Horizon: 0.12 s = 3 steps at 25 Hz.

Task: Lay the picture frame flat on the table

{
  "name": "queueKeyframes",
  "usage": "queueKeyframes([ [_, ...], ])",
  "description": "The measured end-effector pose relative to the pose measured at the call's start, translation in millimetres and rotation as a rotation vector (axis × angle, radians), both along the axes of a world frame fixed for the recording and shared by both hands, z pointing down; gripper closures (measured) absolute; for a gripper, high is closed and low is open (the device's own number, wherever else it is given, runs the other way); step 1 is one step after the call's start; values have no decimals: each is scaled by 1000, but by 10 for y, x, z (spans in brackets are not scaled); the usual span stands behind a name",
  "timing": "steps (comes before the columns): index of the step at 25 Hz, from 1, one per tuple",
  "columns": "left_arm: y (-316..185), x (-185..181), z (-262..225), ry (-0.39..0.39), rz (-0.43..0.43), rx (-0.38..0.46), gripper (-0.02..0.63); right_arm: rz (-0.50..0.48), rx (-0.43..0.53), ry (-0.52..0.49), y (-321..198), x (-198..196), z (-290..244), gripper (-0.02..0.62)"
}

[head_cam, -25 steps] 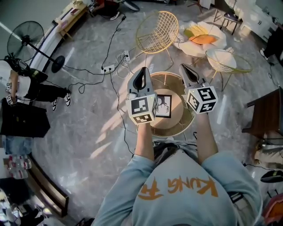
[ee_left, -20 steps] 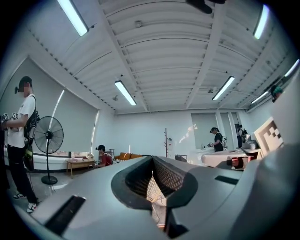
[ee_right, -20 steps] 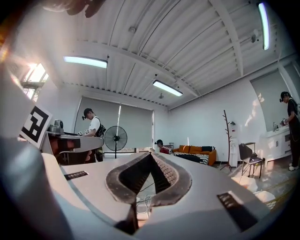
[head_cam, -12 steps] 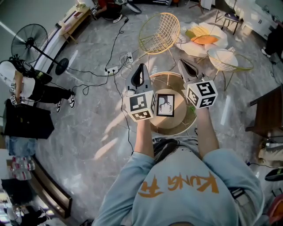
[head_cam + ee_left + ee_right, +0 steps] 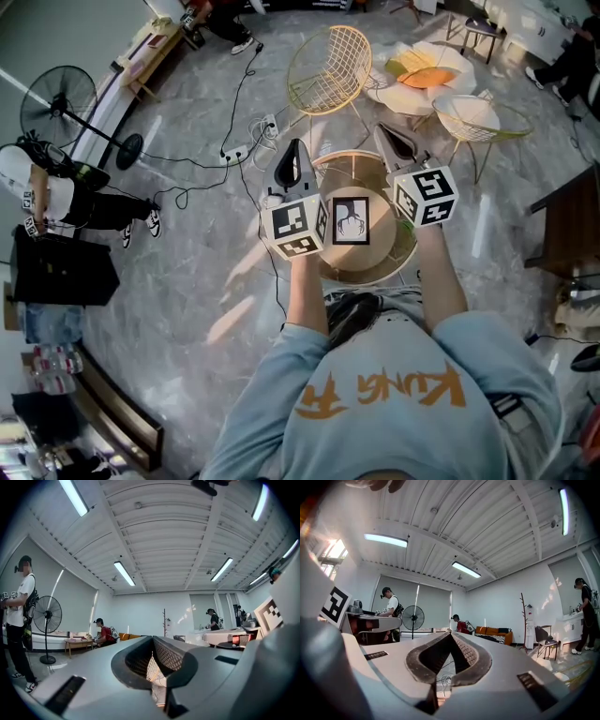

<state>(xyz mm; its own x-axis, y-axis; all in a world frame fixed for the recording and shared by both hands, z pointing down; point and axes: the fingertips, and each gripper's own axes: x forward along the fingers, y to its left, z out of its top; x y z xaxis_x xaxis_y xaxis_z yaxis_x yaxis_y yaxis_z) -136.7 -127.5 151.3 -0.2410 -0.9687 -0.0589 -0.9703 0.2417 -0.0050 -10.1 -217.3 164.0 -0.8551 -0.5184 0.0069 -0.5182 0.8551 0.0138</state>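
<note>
The picture frame, black-edged with a white mat and a dark figure, sits on the round wooden table just in front of my body. Its face shows fully from above; I cannot tell whether it lies flat or leans back. My left gripper hovers to the frame's left and my right gripper to its right, both held above the table and pointing away from me. Neither touches the frame. In the gripper views the left gripper and the right gripper have their jaws closed together with nothing between them.
A yellow wire chair stands beyond the table, with a second wire chair and orange cushions at the back right. Cables and a power strip lie on the floor to the left. A standing fan and a person are far left.
My left gripper's marker cube has shifted slightly left, so the whole frame shows now. Both grippers stay shut and raised; the frame has not moved on the table.
</note>
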Motion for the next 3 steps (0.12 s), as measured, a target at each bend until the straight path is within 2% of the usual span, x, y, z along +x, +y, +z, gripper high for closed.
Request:
queueKeyframes([
  [3, 15, -45, 4, 3, -7, -8, 584, 0, -1, 5, 11, -28, -12, 597],
])
